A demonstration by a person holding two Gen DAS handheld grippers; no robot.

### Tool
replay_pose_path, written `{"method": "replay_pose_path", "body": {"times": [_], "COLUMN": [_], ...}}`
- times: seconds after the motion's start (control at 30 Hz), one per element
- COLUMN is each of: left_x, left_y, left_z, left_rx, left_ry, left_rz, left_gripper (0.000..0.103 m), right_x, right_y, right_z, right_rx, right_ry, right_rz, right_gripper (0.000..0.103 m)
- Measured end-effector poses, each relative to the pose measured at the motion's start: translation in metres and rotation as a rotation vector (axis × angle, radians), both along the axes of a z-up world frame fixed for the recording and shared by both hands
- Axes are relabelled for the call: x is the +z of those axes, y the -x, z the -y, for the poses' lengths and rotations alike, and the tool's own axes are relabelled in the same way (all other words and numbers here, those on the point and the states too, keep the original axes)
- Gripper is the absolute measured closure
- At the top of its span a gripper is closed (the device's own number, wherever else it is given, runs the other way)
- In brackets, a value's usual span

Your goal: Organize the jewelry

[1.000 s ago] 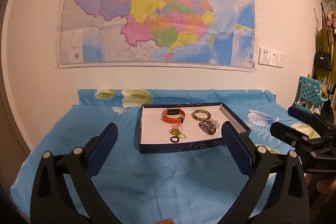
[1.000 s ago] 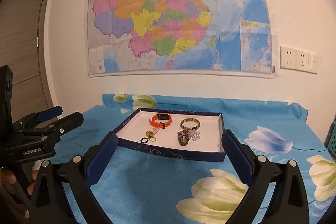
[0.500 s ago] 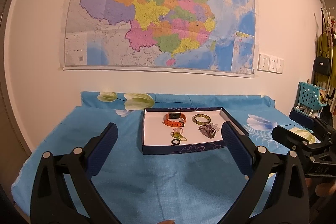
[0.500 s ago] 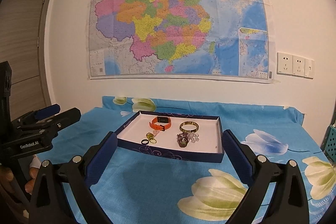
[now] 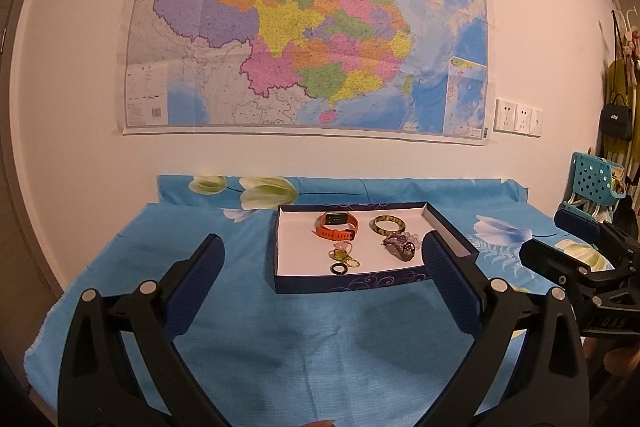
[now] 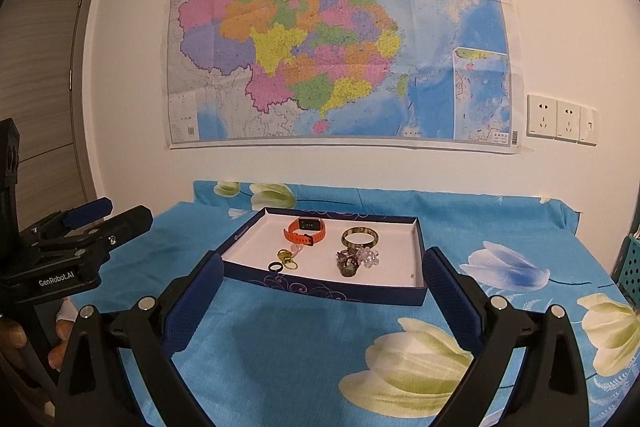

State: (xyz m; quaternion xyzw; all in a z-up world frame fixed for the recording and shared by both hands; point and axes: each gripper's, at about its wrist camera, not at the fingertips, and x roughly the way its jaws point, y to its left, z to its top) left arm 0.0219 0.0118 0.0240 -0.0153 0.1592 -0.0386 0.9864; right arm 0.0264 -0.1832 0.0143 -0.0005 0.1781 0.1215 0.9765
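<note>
Both grippers spread, empty: left gripper (image 5: 320, 259), right gripper (image 6: 320, 265). Tray (image 6: 320, 287) lay straight ahead of both, long axis crosswise; black ring (image 5: 339, 268) nearest, at front edge.

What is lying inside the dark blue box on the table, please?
Inside the box: an orange watch, a green bangle, a beaded bracelet heap, small rings. The near wall hides a floor strip.

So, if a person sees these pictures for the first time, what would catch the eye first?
Most likely the large coloured map filling the wall behind the table. Below it, on the blue flowered tablecloth, a dark blue tray holds an orange watch, a green bangle and some small rings. In front, the right claw stands open and empty.
</note>
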Motion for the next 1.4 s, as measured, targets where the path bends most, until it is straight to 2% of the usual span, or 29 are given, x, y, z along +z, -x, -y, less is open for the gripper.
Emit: {"method": "replay_pose_path", "body": {"times": [1.4], "left_x": [0.0011], "left_y": [-0.0015], "left_z": [-0.0018], "left_rx": [0.007], "left_ry": [-0.001], "left_rz": [0.006], "left_gripper": [0.006], "right_x": [0.0003], "right_y": [0.0005], "right_z": [0.004], "right_rx": [-0.018], "right_ry": [-0.001], "right_rz": [-0.002], "right_gripper": [0.007]}}
